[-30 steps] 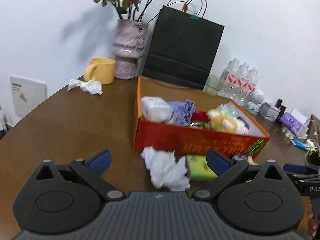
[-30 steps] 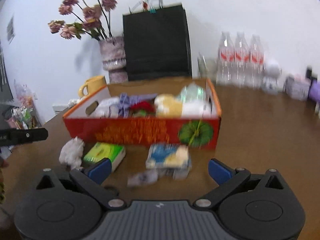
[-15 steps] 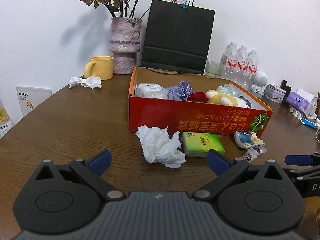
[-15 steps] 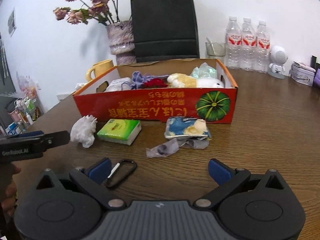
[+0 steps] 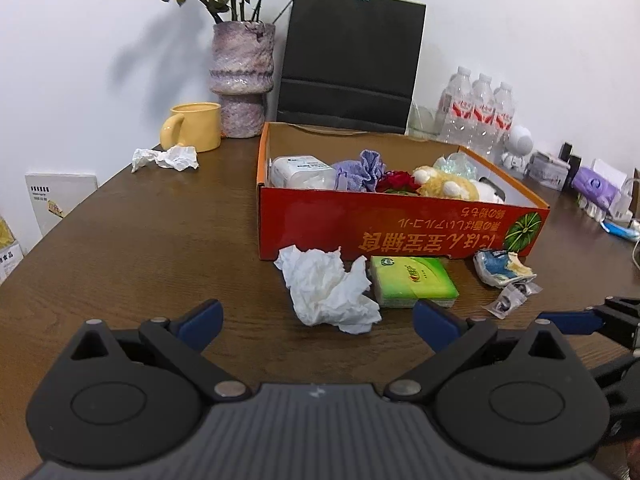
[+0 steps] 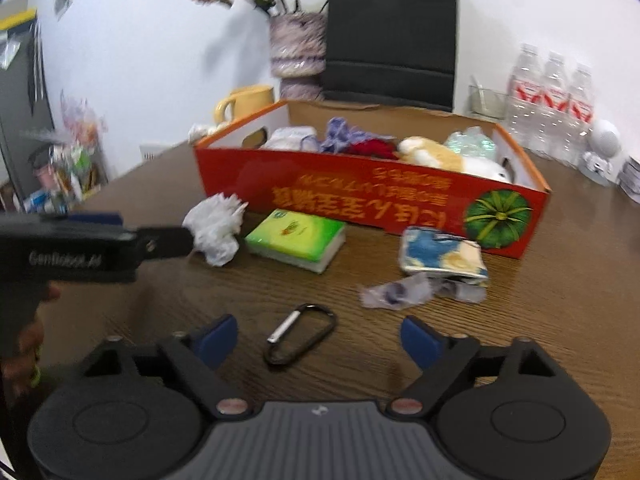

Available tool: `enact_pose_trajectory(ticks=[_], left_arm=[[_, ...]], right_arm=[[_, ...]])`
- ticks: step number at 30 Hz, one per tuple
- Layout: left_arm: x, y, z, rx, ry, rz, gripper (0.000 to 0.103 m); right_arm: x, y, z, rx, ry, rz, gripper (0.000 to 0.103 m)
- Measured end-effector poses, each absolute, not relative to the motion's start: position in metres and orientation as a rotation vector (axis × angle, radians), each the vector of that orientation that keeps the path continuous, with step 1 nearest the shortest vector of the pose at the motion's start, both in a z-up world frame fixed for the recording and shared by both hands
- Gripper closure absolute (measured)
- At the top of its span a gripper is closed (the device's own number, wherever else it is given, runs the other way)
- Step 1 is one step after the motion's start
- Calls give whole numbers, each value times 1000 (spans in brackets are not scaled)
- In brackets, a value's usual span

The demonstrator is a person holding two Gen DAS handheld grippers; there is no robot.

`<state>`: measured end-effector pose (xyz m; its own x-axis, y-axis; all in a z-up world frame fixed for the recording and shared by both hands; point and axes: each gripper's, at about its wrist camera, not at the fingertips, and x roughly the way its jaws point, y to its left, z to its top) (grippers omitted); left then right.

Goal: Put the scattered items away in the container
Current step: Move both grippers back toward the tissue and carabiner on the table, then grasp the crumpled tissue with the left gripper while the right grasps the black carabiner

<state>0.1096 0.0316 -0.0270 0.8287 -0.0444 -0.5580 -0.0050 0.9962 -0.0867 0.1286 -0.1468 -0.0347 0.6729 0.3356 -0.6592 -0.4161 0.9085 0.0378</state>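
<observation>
Right gripper [image 6: 318,338] was spread, jaws just narrowing around the carabiner [image 6: 301,333], untouched; stiff, light, slippery metal, so I'd pinch across its long sides.

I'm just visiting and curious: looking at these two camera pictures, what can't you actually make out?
- Carabiner: shows only in the right wrist view; in the left wrist view that spot is hidden behind the left gripper.
- Small clear wrapper: contents blurred in the right wrist view, too small in the left.
- Box floor: hidden by its front wall and the items inside.
</observation>
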Motion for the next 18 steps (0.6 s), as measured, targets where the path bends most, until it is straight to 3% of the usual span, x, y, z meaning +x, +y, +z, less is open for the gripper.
enact_pose_trajectory(ticks=[2, 4, 10, 15, 18], left_arm=[[114, 31, -26, -59, 599, -23, 0], [117, 30, -25, -34, 599, -37, 0], [126, 29, -25, 6, 600, -82, 0], [139, 27, -32, 57, 622, -124, 2], [148, 28, -38, 73, 645, -134, 5]], right_arm=[[131, -140, -36, -129, 731, 412, 36], [133, -135, -37, -122, 749, 386, 44], [137, -129, -39, -86, 793, 312, 47], [136, -124, -38, -81, 803, 264, 61], [135, -126, -37, -77, 808, 251, 77]])
